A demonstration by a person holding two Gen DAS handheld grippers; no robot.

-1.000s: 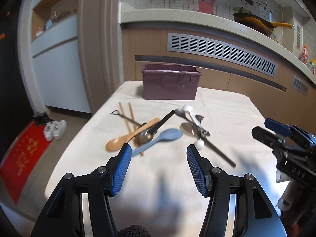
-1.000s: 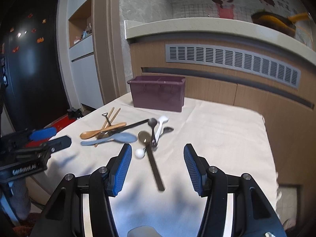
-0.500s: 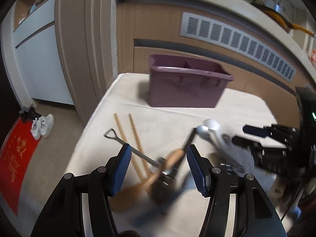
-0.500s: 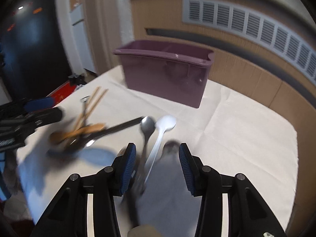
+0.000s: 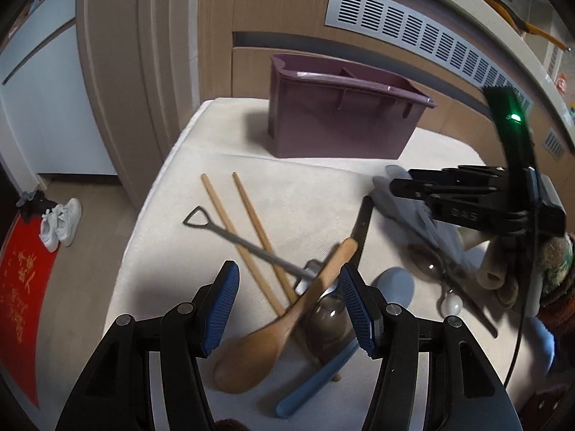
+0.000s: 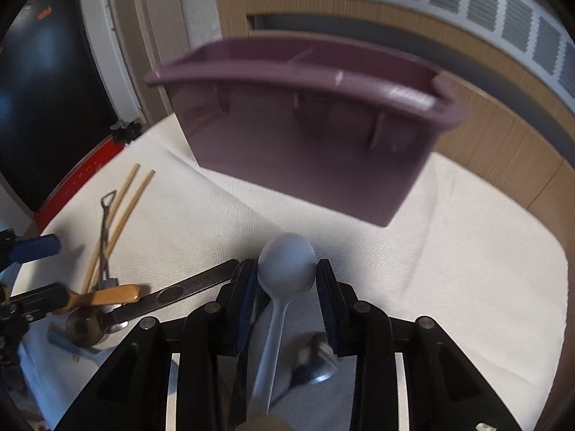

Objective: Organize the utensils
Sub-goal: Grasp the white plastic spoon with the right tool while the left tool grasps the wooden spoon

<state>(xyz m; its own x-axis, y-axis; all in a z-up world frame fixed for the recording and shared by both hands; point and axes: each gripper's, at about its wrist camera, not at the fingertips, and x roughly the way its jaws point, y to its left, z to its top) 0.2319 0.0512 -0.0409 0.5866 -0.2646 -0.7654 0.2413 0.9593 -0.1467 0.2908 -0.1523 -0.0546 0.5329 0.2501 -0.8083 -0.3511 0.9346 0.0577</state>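
Observation:
A purple utensil bin (image 5: pixel 341 115) stands at the far side of the white cloth; it also shows in the right wrist view (image 6: pixel 305 125). My left gripper (image 5: pixel 287 305) is open, low over a wooden spoon (image 5: pixel 284 323), two chopsticks (image 5: pixel 244 230), a small metal shovel spoon (image 5: pixel 248 244), a blue spoon (image 5: pixel 323 377) and a metal spoon (image 5: pixel 327 319). My right gripper (image 6: pixel 286 287) is closing around a white plastic spoon (image 6: pixel 284 280); the pads sit at the bowl's sides. A small metal spoon (image 6: pixel 312 362) lies under it.
A black-handled utensil (image 6: pixel 172 294) lies left of the right gripper. The table's left edge drops to the floor, with white shoes (image 5: pixel 59 222) and a red mat (image 5: pixel 21 298). A wooden cabinet wall with a vent (image 5: pixel 413 32) stands behind the bin.
Both grippers moved forward and down toward the utensils. The right gripper's jaws narrowed around the white spoon. The left gripper stayed open, now over the wooden spoon pile.

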